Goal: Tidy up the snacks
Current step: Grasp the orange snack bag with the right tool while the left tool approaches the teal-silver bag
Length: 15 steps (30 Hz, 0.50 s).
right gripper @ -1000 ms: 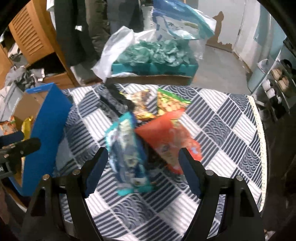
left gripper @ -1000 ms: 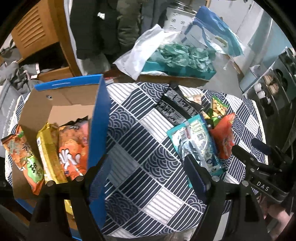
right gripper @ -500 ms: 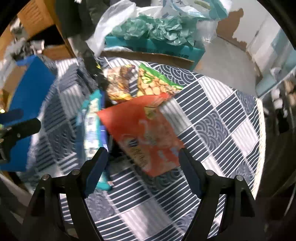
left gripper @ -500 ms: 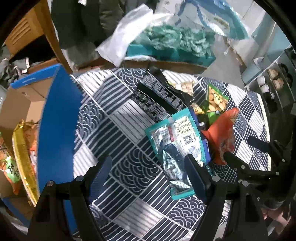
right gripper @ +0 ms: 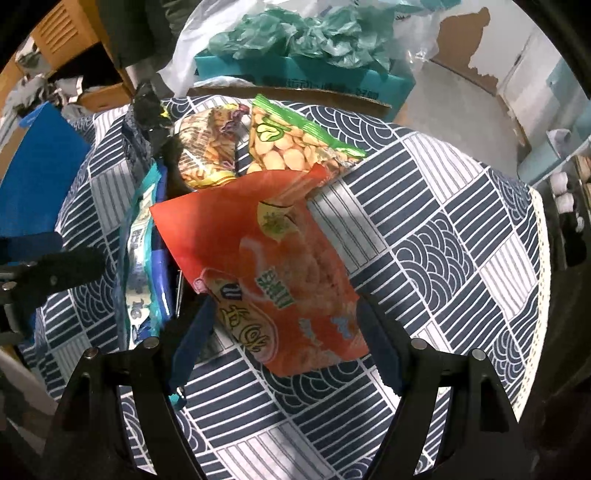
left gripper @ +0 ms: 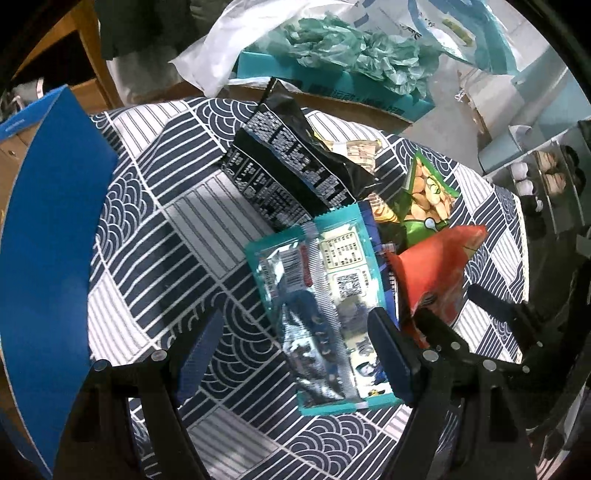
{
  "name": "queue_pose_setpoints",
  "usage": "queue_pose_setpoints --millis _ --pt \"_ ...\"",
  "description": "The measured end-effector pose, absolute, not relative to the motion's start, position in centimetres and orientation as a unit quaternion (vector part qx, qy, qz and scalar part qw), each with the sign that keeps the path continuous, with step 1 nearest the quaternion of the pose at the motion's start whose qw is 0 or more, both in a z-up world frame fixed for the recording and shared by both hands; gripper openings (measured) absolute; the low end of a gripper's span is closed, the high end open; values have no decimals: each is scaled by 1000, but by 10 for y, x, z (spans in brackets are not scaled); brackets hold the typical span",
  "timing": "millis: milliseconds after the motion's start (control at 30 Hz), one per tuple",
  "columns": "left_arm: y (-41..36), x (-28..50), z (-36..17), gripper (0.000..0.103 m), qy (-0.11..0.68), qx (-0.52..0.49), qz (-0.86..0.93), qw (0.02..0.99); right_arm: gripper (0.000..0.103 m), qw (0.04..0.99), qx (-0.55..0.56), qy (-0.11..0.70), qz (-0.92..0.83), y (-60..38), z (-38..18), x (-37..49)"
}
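A pile of snack packs lies on the patterned tablecloth [left gripper: 155, 243]. A teal pack [left gripper: 325, 306] lies face down between my left gripper's [left gripper: 295, 350] open fingers. A black pack [left gripper: 291, 162] lies beyond it. An orange pack [right gripper: 266, 266] lies between my right gripper's [right gripper: 284, 339] open fingers; it also shows in the left wrist view [left gripper: 432, 273]. A green bean pack [right gripper: 291, 147] and a yellow-brown pack [right gripper: 207, 147] lie behind it. The blue cardboard box [left gripper: 48, 236] stands at the left.
A teal carton [right gripper: 303, 74] with crumpled green plastic and a white bag stands past the table's far edge. Wooden furniture [right gripper: 62, 33] is at the back left. The table's right edge [right gripper: 539, 258] drops off toward shelves.
Both grippers have moved forward and down toward the pile. The left swung right, away from the box, over the teal pack; the right closed in over the orange pack.
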<state>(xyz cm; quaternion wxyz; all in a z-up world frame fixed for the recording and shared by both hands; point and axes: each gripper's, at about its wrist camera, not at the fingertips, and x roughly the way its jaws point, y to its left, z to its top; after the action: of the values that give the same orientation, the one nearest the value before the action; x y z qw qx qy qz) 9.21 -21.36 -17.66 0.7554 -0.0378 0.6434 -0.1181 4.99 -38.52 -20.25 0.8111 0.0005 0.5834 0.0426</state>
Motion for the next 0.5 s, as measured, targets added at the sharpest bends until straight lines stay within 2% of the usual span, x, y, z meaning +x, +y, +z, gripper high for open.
queue_pose_setpoints --millis 500 --pt "-234 94 -195 82 660 -66 -132 736 79 812 25 581 51 -386 -217 57"
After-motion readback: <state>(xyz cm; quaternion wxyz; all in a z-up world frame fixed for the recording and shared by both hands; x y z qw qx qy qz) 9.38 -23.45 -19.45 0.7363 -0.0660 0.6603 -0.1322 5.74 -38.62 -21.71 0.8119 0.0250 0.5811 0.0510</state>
